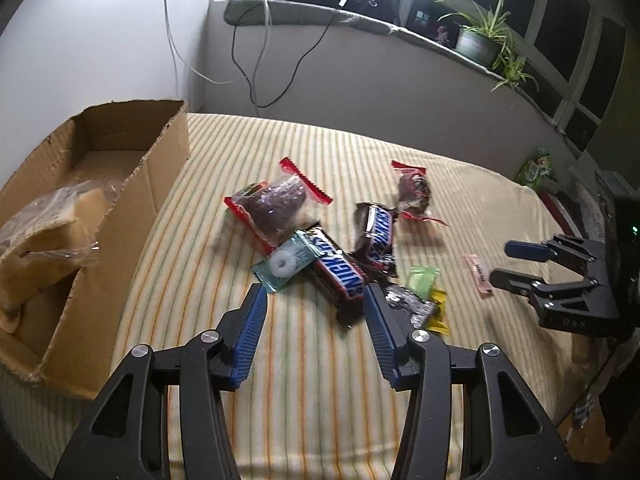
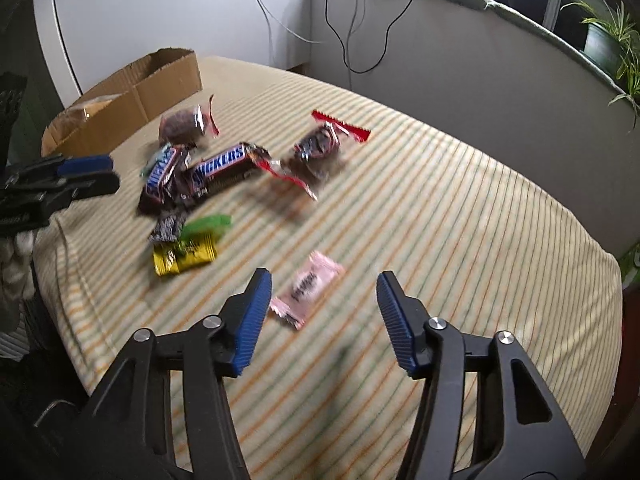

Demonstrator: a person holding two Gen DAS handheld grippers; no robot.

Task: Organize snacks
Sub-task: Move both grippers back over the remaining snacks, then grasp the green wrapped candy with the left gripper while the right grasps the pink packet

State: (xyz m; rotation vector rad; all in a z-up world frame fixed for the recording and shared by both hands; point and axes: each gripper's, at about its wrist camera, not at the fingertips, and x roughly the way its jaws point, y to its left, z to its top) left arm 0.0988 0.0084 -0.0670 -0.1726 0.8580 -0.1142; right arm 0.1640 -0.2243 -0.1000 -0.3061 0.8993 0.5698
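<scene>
Snacks lie scattered on a striped cloth (image 1: 312, 380). My left gripper (image 1: 314, 294) is open just above the near end of a Snickers bar (image 1: 338, 270), and its pads do not touch it. A second Snickers bar (image 1: 376, 236), a teal mint packet (image 1: 282, 266) and two red-edged bags (image 1: 276, 204) (image 1: 414, 192) lie around it. My right gripper (image 2: 324, 278) is open over a pink packet (image 2: 306, 288), which lies nearer its left finger. Yellow (image 2: 184, 260) and green (image 2: 208, 224) wrappers lie between the two grippers.
An open cardboard box (image 1: 160, 168) stands at the left edge of the cloth with a clear bag of pale food (image 1: 48, 220) inside. Behind are a wall, hanging cables and a sill with a potted plant (image 1: 478, 42). A green package (image 1: 536, 168) lies at the far right.
</scene>
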